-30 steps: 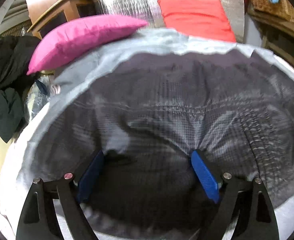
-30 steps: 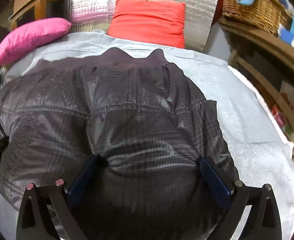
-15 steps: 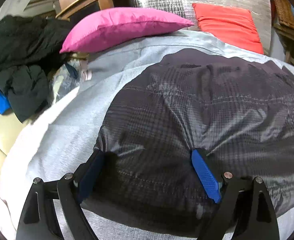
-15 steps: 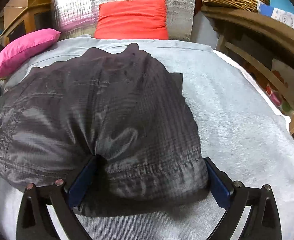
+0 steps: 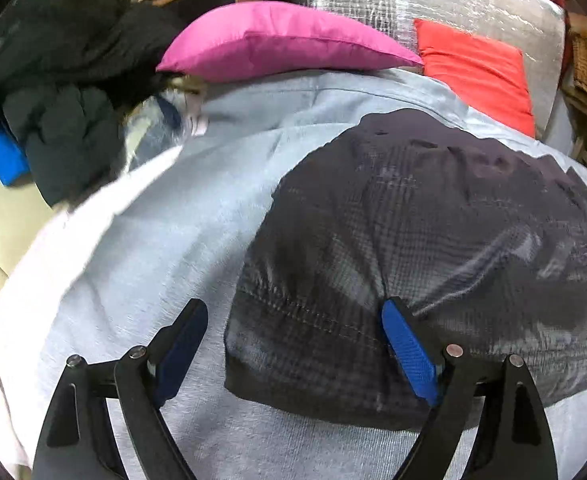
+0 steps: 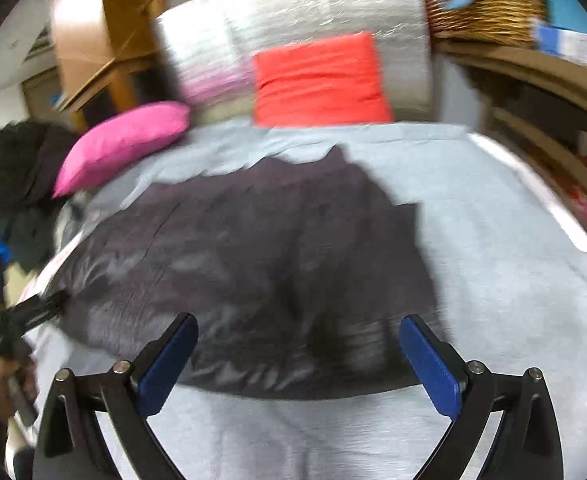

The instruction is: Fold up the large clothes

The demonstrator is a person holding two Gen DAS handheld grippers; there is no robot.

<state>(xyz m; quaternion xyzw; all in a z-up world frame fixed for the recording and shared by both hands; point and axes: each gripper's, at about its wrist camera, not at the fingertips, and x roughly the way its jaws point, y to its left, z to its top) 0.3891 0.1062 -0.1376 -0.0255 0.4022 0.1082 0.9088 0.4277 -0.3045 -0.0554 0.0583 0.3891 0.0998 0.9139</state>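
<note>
Lying flat on the grey bedsheet (image 6: 513, 240), the dark garment (image 6: 261, 264) spreads ahead of both grippers. The left gripper (image 5: 293, 344) gapes wide, its right finger (image 5: 407, 350) against the garment's near-left corner. The right gripper (image 6: 297, 360) stands spread above the near hem, holding nothing.

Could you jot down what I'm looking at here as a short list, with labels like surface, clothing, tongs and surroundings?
surface: bed with a light grey cover
clothing: dark checked garment lying in a heap on the cover
left tongs: open, garment's edge between the tips, not pinched
right tongs: open, above the garment's near edge, holding nothing
pillows: pink pillow and red pillow at the far end
surroundings: pile of dark clothes to the left, wicker basket at upper right
</note>
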